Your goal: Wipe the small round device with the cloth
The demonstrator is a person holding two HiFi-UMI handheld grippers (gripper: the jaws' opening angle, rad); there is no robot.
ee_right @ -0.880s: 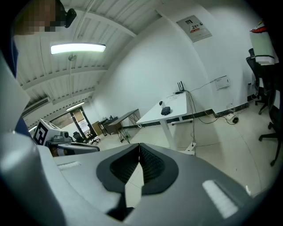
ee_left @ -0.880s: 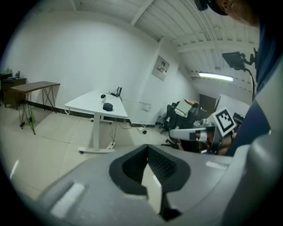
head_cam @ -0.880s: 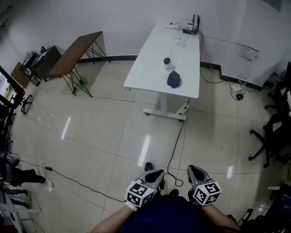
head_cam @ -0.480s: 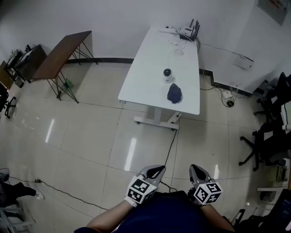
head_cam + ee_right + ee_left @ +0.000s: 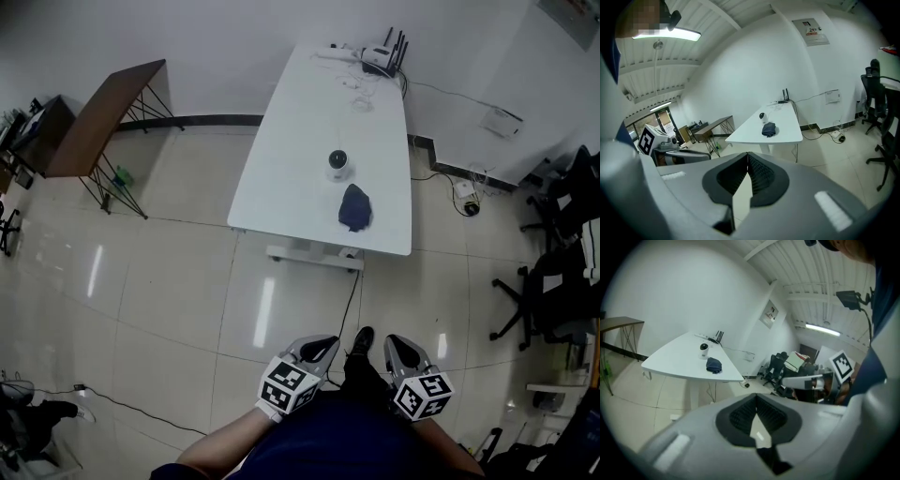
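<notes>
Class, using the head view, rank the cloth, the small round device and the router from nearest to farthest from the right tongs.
1. cloth, near end of the table.
2. small round device, just beyond it.
3. router, at the far end.

cloth [image 5: 355, 207] on table [image 5: 291, 159], just before round device [image 5: 337, 163]

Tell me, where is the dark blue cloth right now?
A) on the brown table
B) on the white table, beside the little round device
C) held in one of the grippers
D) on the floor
B: the cloth lies on the white table, close beside the round device and near the table's front edge.
</notes>
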